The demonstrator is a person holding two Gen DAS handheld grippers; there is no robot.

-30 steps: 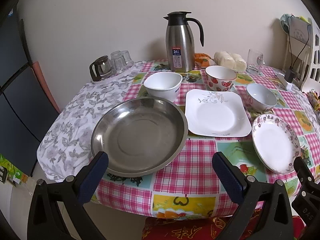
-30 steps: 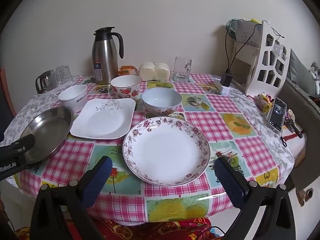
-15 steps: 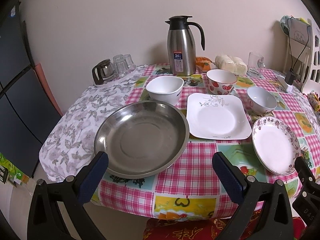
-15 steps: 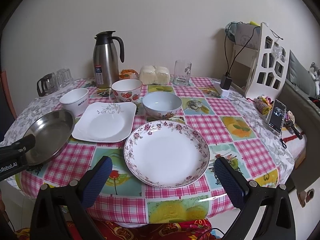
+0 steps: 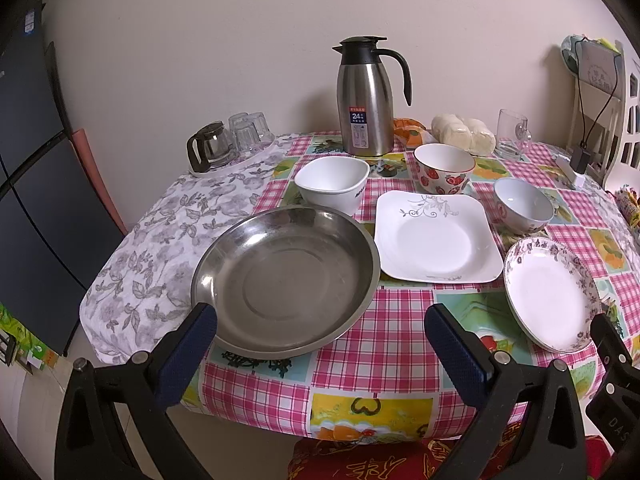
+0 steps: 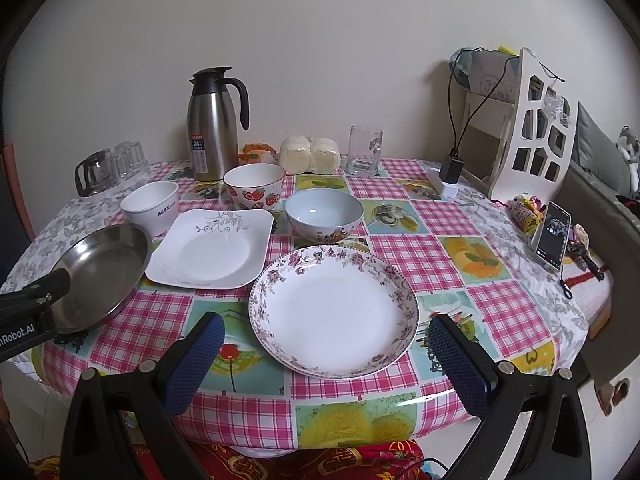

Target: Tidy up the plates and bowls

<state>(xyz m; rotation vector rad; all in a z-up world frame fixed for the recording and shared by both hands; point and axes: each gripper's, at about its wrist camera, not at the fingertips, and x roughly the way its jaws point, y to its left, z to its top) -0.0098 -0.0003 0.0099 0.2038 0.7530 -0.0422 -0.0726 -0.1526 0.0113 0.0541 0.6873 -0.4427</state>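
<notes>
A steel pan (image 5: 286, 280) lies at the table's front left, also in the right wrist view (image 6: 98, 272). A square white plate (image 5: 436, 236) (image 6: 212, 246) lies beside it. A floral-rimmed round plate (image 5: 550, 292) (image 6: 334, 310) lies front right. Behind stand a white bowl (image 5: 332, 184) (image 6: 152, 206), a strawberry bowl (image 5: 444, 168) (image 6: 254, 186) and a pale blue bowl (image 5: 522, 206) (image 6: 324, 212). My left gripper (image 5: 320, 326) is open and empty in front of the pan. My right gripper (image 6: 326, 338) is open and empty, straddling the floral plate's near edge.
A steel thermos jug (image 5: 366, 98) (image 6: 212, 124), a glass teapot with glasses (image 5: 228, 142), buns (image 6: 310, 156) and a glass mug (image 6: 364, 152) stand at the back. A white rack (image 6: 528, 136), a charger (image 6: 450, 174) and a phone (image 6: 554, 236) are at the right.
Both grippers have drawn back and risen slightly, so the table appears a little farther and lower. Nothing on the table has moved.
</notes>
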